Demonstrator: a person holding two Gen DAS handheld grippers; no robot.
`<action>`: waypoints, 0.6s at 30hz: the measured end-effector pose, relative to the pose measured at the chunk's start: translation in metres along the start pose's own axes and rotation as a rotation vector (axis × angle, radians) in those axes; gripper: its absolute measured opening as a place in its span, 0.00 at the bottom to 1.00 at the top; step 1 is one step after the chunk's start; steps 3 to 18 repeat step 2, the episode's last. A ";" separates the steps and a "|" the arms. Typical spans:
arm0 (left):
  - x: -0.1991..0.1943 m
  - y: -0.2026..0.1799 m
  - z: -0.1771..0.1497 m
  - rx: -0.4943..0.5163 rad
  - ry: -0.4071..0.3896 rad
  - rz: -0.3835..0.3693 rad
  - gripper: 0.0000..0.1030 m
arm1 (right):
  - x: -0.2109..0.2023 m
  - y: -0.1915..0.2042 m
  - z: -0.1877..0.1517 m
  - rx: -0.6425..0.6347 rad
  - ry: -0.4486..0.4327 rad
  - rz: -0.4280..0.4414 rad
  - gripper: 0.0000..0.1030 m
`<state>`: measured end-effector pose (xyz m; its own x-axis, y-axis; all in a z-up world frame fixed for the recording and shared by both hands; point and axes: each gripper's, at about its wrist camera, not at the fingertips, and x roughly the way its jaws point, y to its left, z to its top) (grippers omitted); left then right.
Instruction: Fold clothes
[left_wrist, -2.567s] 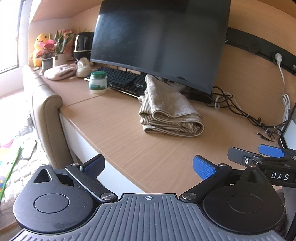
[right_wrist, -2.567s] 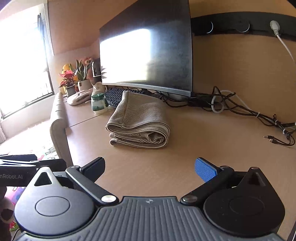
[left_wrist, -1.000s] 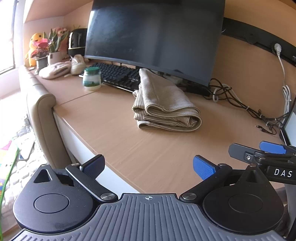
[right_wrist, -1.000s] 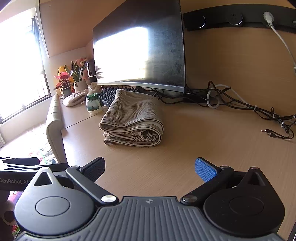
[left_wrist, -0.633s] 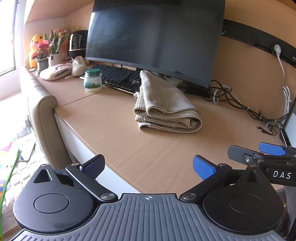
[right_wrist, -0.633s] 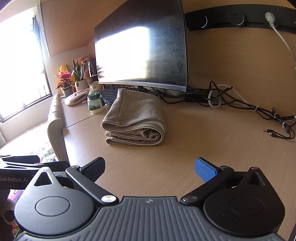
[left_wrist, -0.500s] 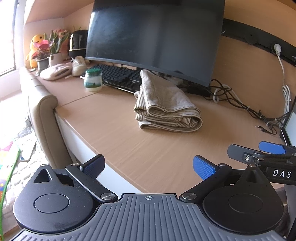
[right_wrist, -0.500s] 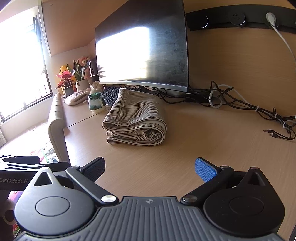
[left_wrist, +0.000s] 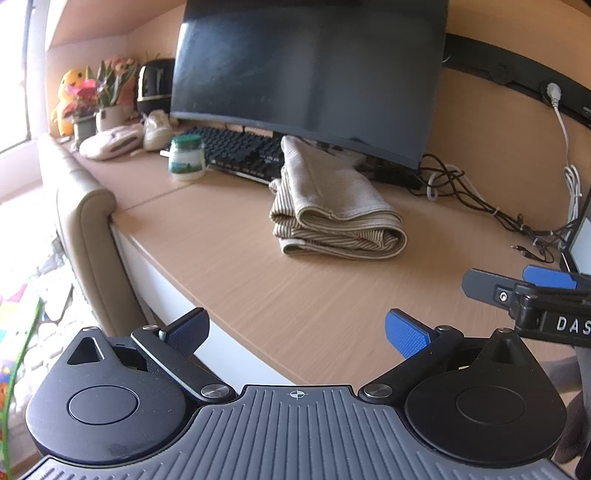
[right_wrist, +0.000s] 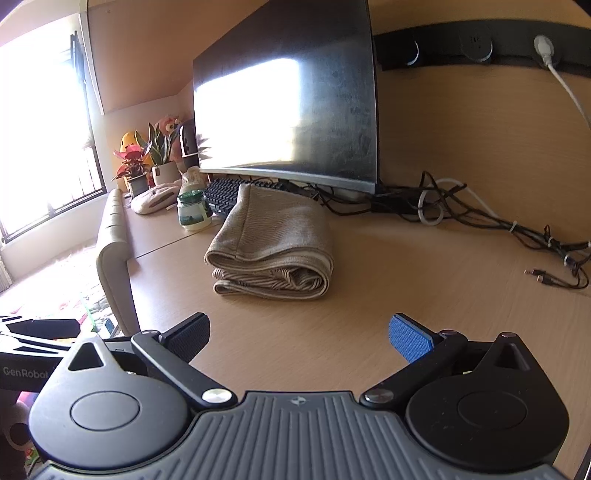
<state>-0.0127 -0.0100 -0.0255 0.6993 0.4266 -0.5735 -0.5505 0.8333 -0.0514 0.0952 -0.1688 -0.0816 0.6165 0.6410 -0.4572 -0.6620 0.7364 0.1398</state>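
Observation:
A beige striped garment (left_wrist: 332, 210) (right_wrist: 273, 243) lies folded in a thick bundle on the wooden desk (left_wrist: 236, 251) (right_wrist: 424, 280), its far end resting against the keyboard. My left gripper (left_wrist: 297, 328) hangs open near the desk's front edge, well short of the bundle, with nothing between its fingers. My right gripper (right_wrist: 299, 334) is open too, over bare desk in front of the garment. The right gripper's fingers (left_wrist: 517, 286) show at the right edge of the left wrist view.
A large dark monitor (left_wrist: 306, 74) (right_wrist: 288, 110) stands behind the garment, with a black keyboard (left_wrist: 240, 153) under it. A green-lidded jar (left_wrist: 186, 157) (right_wrist: 192, 210), potted plants (right_wrist: 162, 158) and a yellow plush toy (left_wrist: 68, 99) sit at the left. Tangled cables (right_wrist: 480, 218) run along the right. A beige chair back (left_wrist: 85, 225) stands beside the desk.
Both grippers have stayed open and drifted only slightly; the garment sits a little nearer and lower in both views. The folded bundle has not moved on the desk.

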 end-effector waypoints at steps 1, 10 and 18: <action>0.000 0.001 0.000 0.005 -0.003 0.002 1.00 | 0.001 0.001 0.000 -0.006 0.003 -0.002 1.00; 0.002 0.003 0.001 0.005 -0.001 0.003 1.00 | 0.002 0.001 0.001 -0.010 0.009 -0.004 1.00; 0.002 0.003 0.001 0.005 -0.001 0.003 1.00 | 0.002 0.001 0.001 -0.010 0.009 -0.004 1.00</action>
